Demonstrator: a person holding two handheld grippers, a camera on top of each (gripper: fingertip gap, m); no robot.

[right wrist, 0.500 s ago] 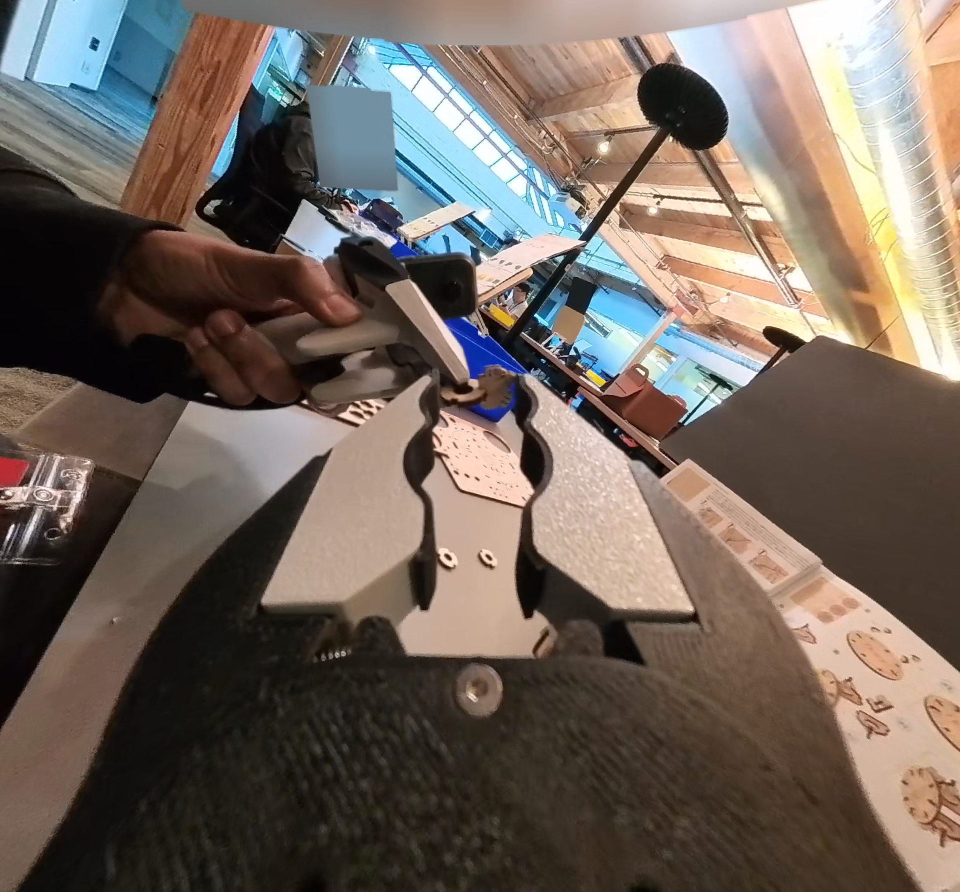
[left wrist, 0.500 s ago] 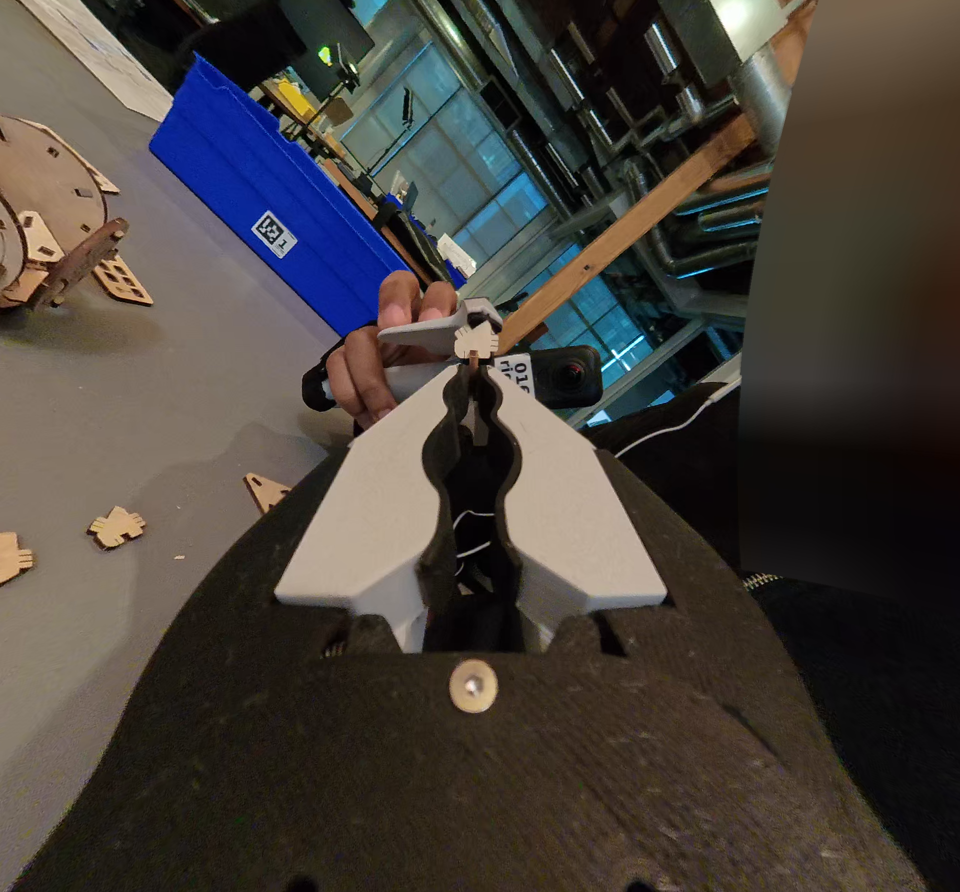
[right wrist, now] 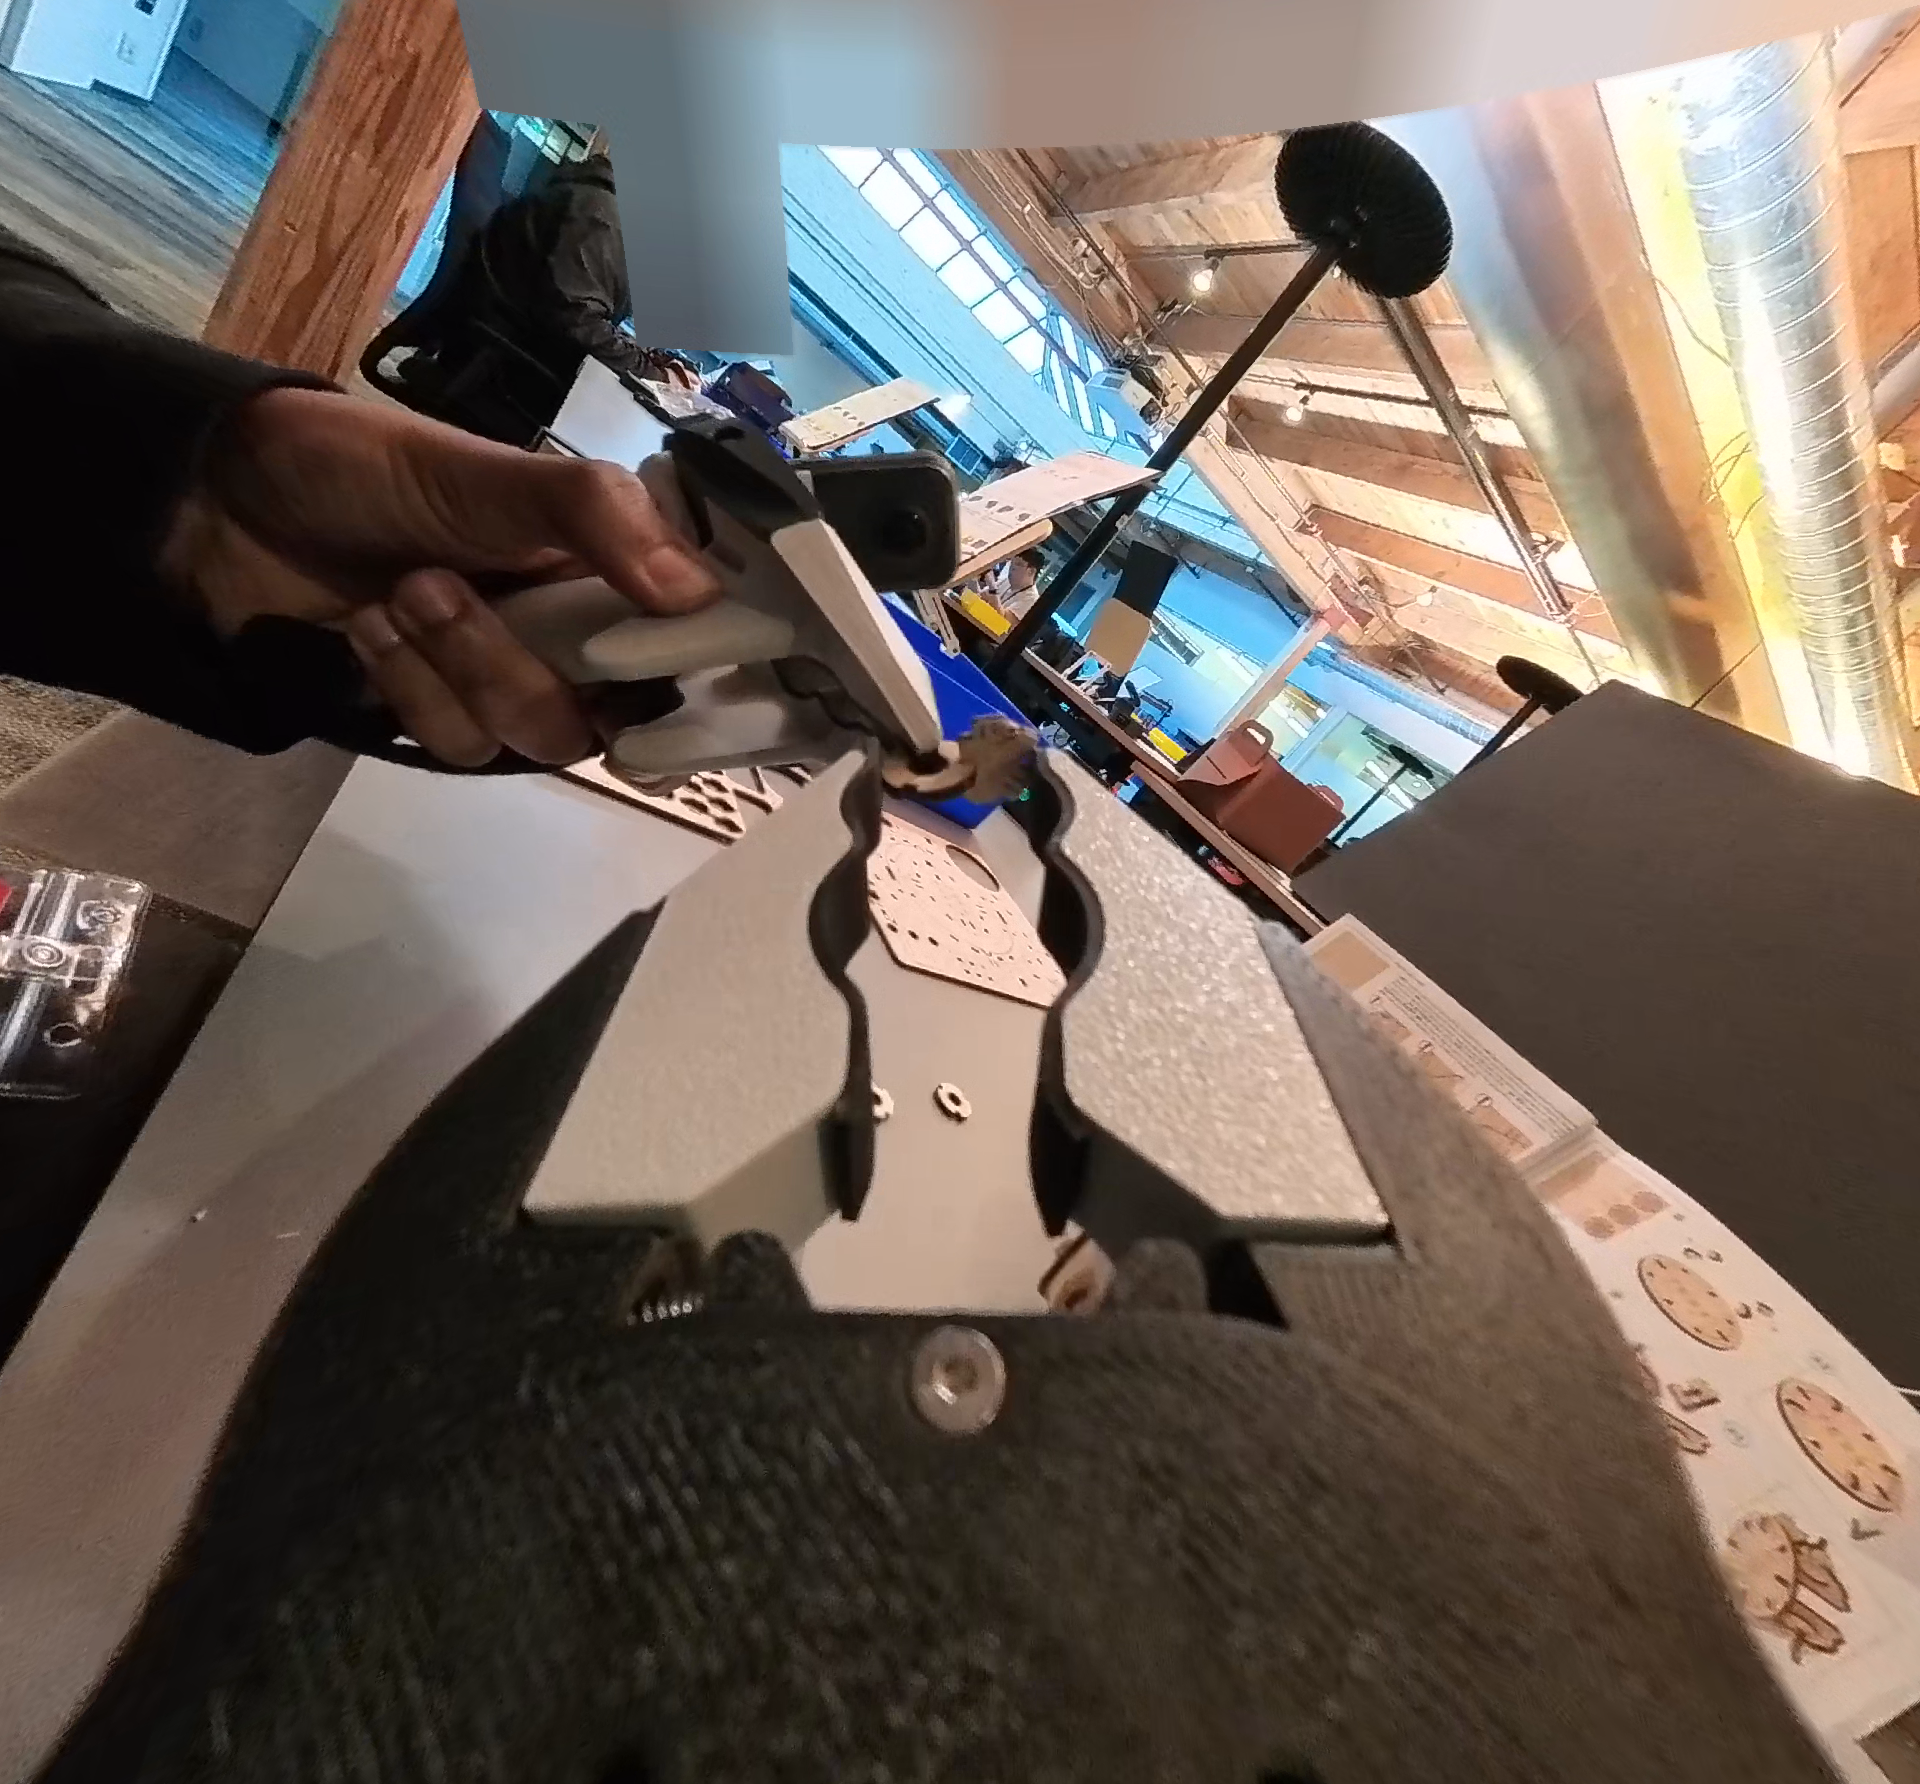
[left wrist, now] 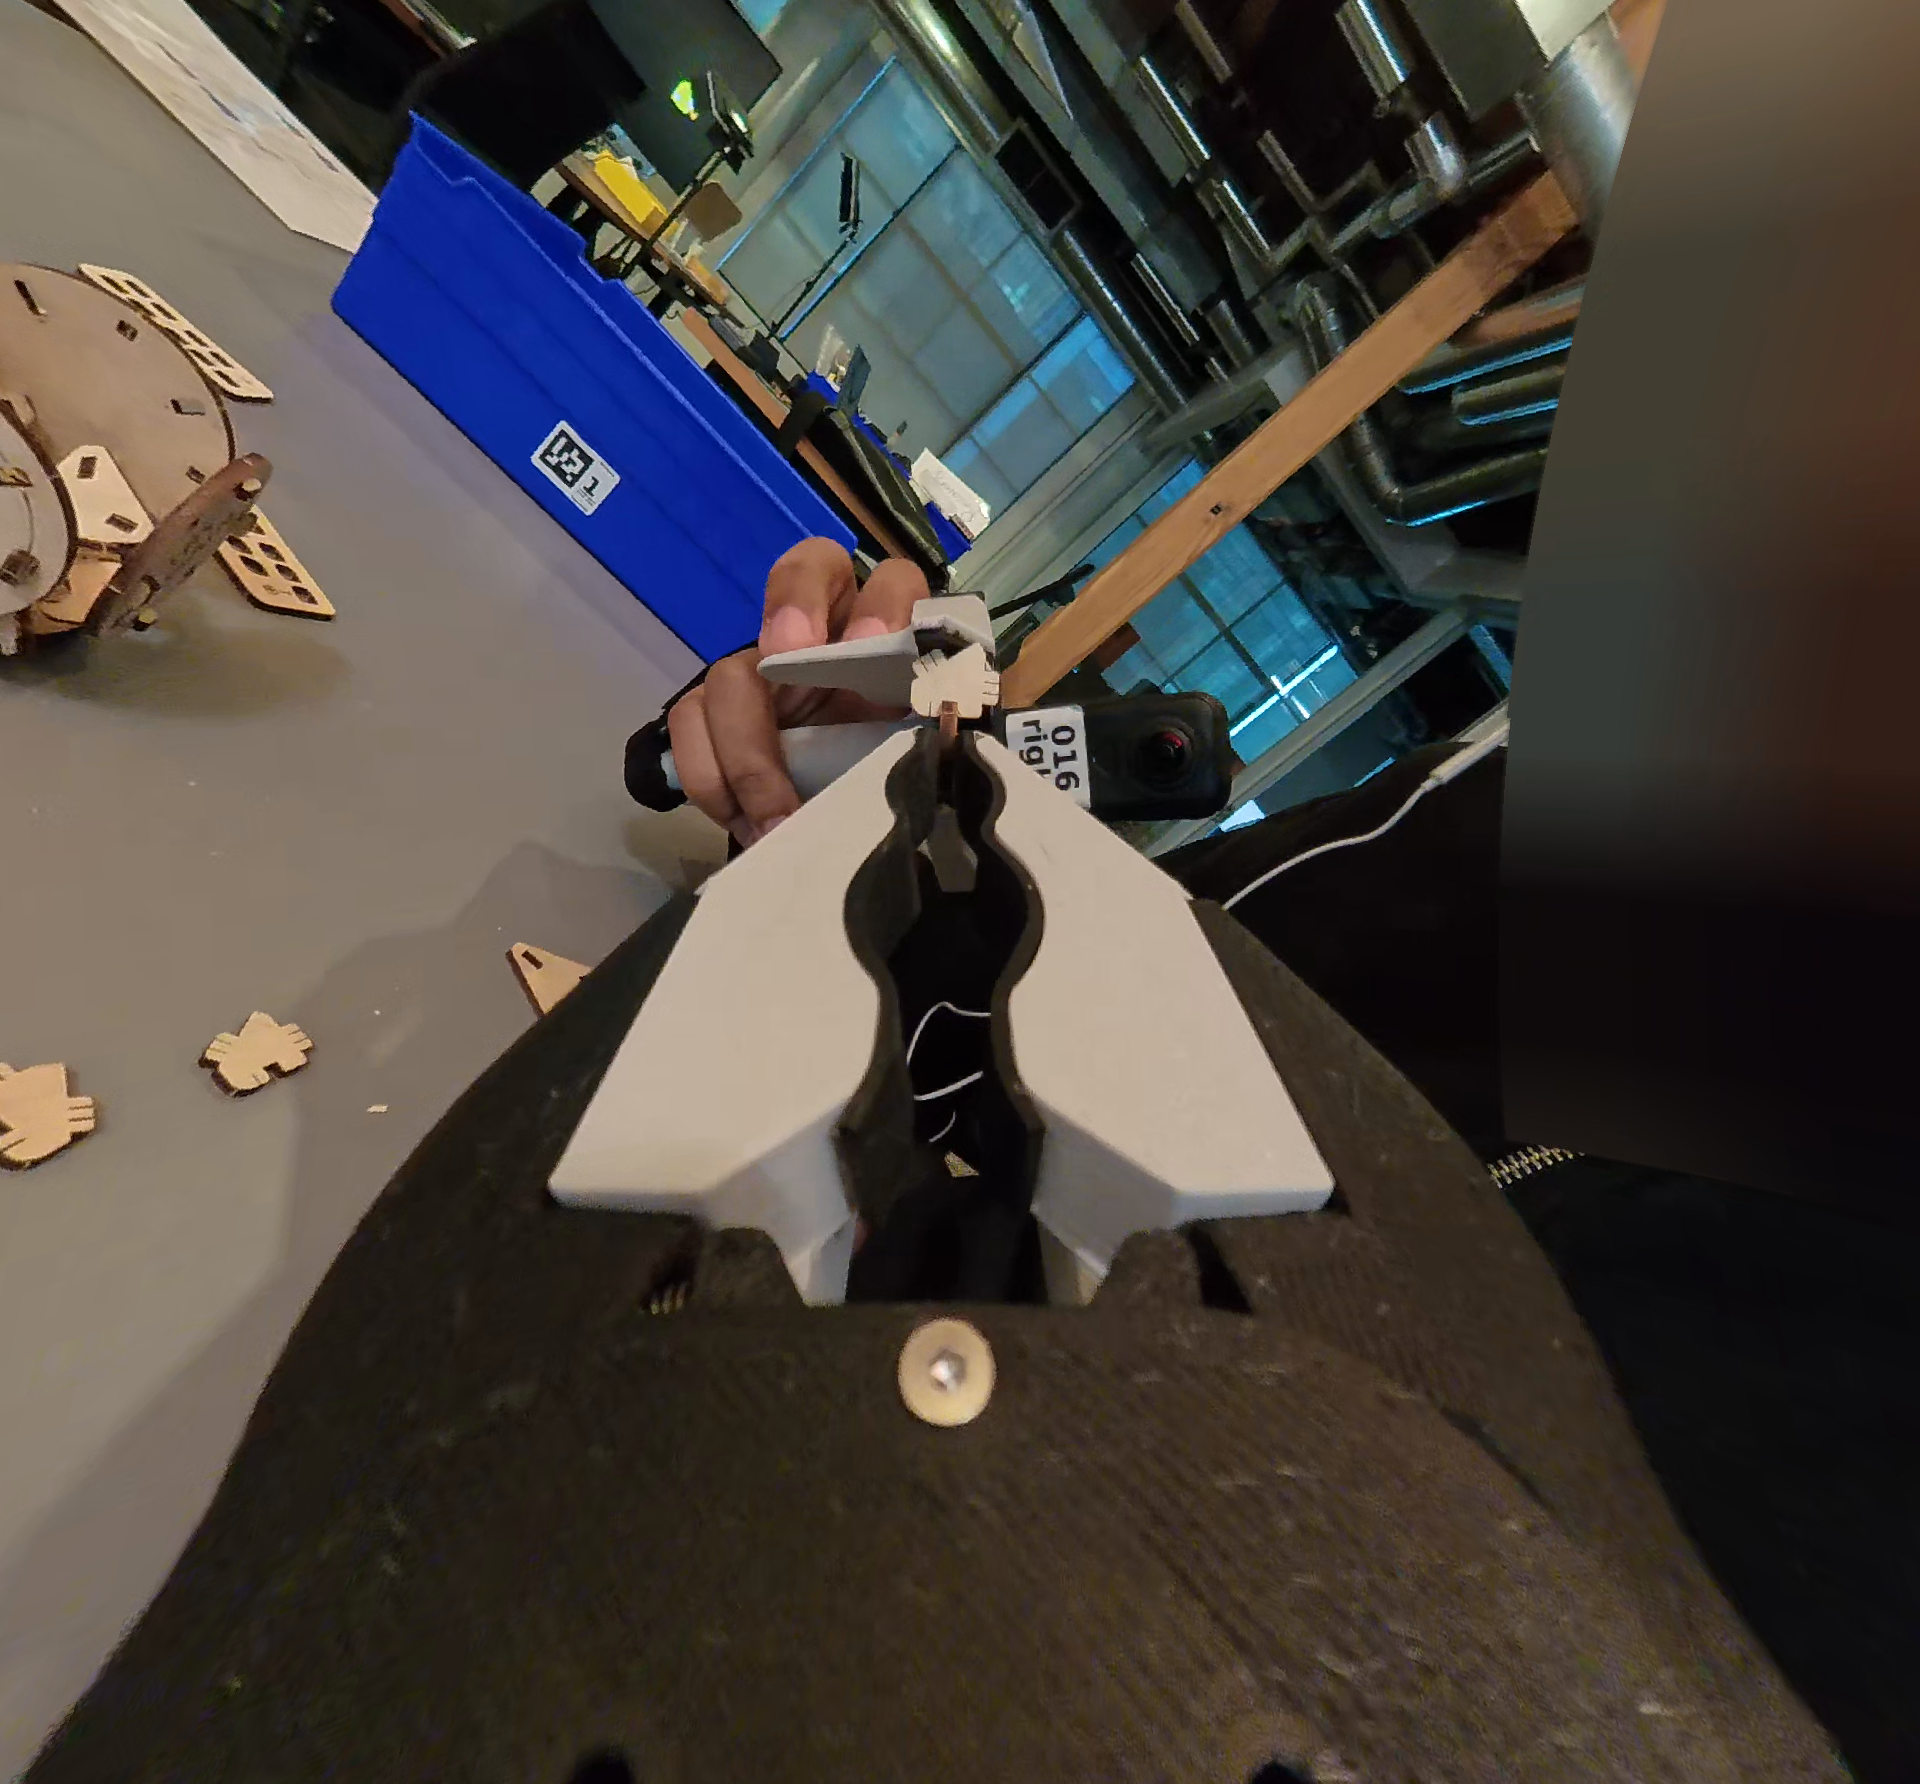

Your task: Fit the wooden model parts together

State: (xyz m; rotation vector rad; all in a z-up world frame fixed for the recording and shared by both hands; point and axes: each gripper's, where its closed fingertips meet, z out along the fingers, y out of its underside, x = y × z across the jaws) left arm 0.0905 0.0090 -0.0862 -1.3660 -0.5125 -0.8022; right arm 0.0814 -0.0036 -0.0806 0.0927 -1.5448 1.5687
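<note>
Grey tabletop [left wrist: 312, 799] below; left gripper [left wrist: 943, 742] pinches thin wooden peg [left wrist: 947, 732] upright; right gripper [right wrist: 951, 778] clamps toothed wooden piece [left wrist: 954, 678] directly above, apparently touching peg tip.

Left claw [left wrist: 943, 747] pinched nearly shut, right claw [right wrist: 951, 778] part-open, tips meeting.

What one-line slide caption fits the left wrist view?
Left gripper pinches a thin wooden peg against a wooden cross-shaped piece in the right gripper, above a gray table.

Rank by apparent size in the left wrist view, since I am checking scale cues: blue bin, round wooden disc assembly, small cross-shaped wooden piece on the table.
1. Blue bin
2. Round wooden disc assembly
3. Small cross-shaped wooden piece

Wide-angle distortion makes real sizes unsure.
</note>
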